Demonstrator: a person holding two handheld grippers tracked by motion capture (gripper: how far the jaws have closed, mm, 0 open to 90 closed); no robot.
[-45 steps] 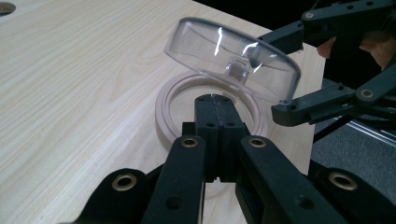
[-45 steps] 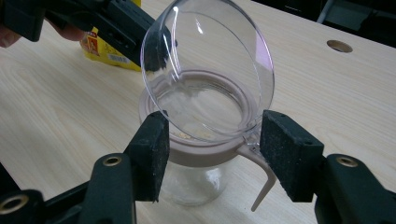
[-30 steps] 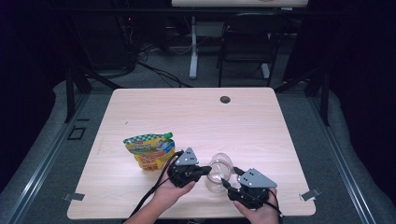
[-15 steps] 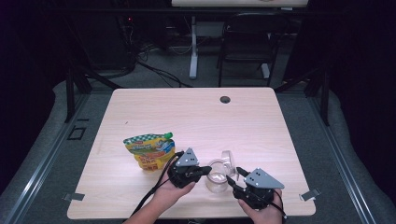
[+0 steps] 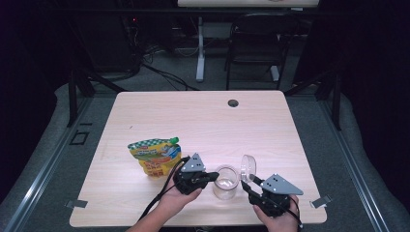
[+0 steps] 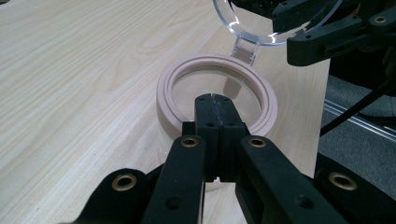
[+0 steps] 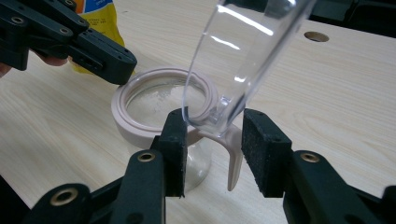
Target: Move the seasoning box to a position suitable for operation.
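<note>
Wood-grain table amid dark, cable-strewn room.

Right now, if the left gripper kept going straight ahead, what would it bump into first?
Probably the jar's pinkish rim: the shut left gripper already sits at its near edge. Beyond it stands the raised clear lid, between the right gripper's closing jaws. Depth is hard to judge.

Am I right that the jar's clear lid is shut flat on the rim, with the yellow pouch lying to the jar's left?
Not quite. The clear lid is not shut: it stands swung up on its hinge, off the jar, whose pale rim is uncovered. The high view and the right gripper view both show this. The yellow pouch does lie to the jar's left.
</note>
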